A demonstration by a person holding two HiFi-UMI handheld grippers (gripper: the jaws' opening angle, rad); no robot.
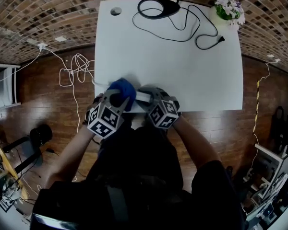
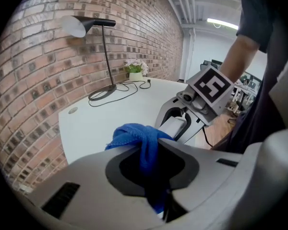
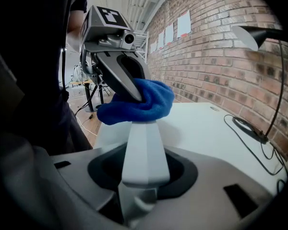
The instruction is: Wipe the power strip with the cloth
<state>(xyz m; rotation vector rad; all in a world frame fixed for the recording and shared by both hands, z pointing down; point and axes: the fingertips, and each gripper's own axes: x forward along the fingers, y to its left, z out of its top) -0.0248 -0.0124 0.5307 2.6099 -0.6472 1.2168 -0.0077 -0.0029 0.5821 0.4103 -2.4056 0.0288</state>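
One white worktop (image 1: 182,66). Two grippers at its near edge: the left gripper (image 1: 116,100), fingers clamped on one blue cloth (image 2: 134,135), and the right gripper (image 1: 151,99), fingers closed on one white power strip (image 3: 143,147), the cloth bunched over the strip's far end; one black desk lamp (image 1: 158,7) and one pot of flowers (image 1: 228,6) at the far edge. The strip's far end is hidden under the cloth, and its sockets cannot be made out.
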